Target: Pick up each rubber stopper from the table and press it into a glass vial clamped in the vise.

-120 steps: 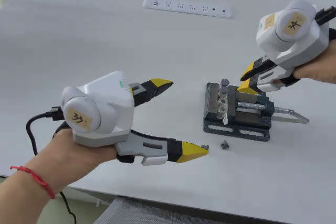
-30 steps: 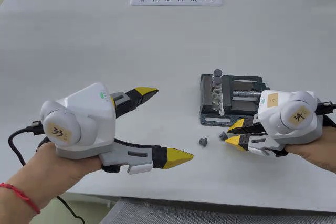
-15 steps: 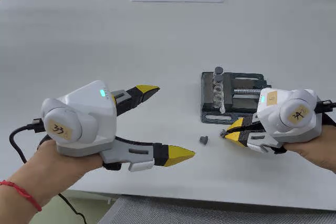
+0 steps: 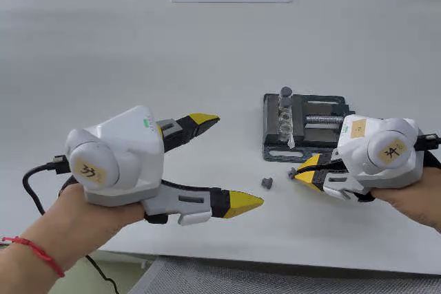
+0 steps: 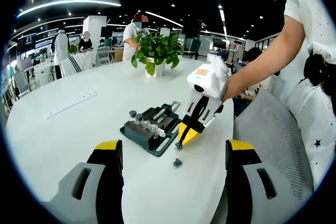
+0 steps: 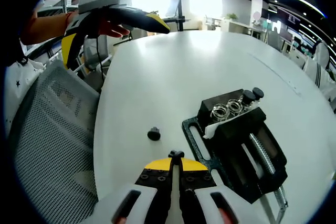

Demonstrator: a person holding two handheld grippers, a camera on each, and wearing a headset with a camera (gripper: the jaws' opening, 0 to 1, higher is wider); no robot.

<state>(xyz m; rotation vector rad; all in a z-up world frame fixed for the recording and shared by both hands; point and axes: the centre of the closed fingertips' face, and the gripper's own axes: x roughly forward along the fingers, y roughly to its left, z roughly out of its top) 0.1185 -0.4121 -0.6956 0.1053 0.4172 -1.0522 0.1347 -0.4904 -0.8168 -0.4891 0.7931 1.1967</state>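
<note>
The left gripper [image 4: 236, 160], gripped in the left hand [image 4: 89, 215] low on the left, points right with its jaws spread wide apart. The right gripper [image 4: 298, 175], held in the right hand [image 4: 413, 201], points left, its jaws closed and pinching a stopper [image 4: 292, 171] at their yellow tips. A red cord [image 4: 34, 253] circles the left wrist.

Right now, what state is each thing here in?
Left gripper: open, empty.
Right gripper: shut on a stopper.
Loose stopper: lying on the table.
Vise: gripping a row of vials.
Vials: two stoppered, the rest open.
</note>
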